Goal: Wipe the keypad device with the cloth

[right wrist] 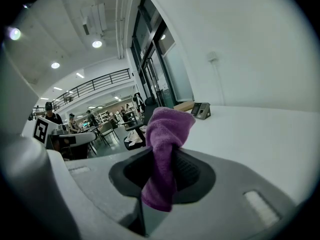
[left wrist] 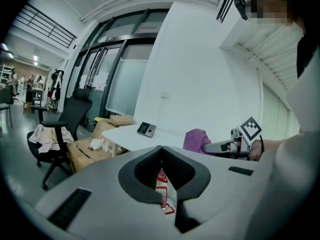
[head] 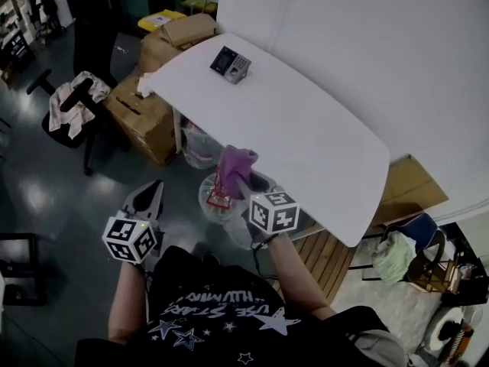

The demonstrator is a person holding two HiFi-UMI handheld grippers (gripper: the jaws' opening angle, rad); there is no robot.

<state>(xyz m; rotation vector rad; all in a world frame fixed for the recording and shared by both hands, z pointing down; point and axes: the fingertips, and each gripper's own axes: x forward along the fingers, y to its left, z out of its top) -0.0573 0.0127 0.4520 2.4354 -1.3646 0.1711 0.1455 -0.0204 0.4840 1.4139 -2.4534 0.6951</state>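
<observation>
The keypad device [head: 231, 64] is a small dark unit with a grey keypad, standing near the far corner of the white table [head: 306, 136]. It also shows far off as the keypad device [left wrist: 146, 129] and the keypad device [right wrist: 201, 110]. My right gripper [head: 238, 176] is off the table's near edge, shut on a purple cloth [head: 236, 164]. The cloth [right wrist: 165, 149] sticks up between the jaws and droops below them. My left gripper [head: 152, 196] hangs lower left over the floor, shut with nothing held. From the left gripper [left wrist: 161, 150] I see the cloth [left wrist: 196, 140] to the right.
A bin with a clear, red-printed bag [head: 218, 199] stands under my right gripper by the table edge. Cardboard boxes [head: 145, 105] sit at the table's left. An office chair draped with clothes [head: 75, 107] is further left. A white wall [head: 367, 37] backs the table.
</observation>
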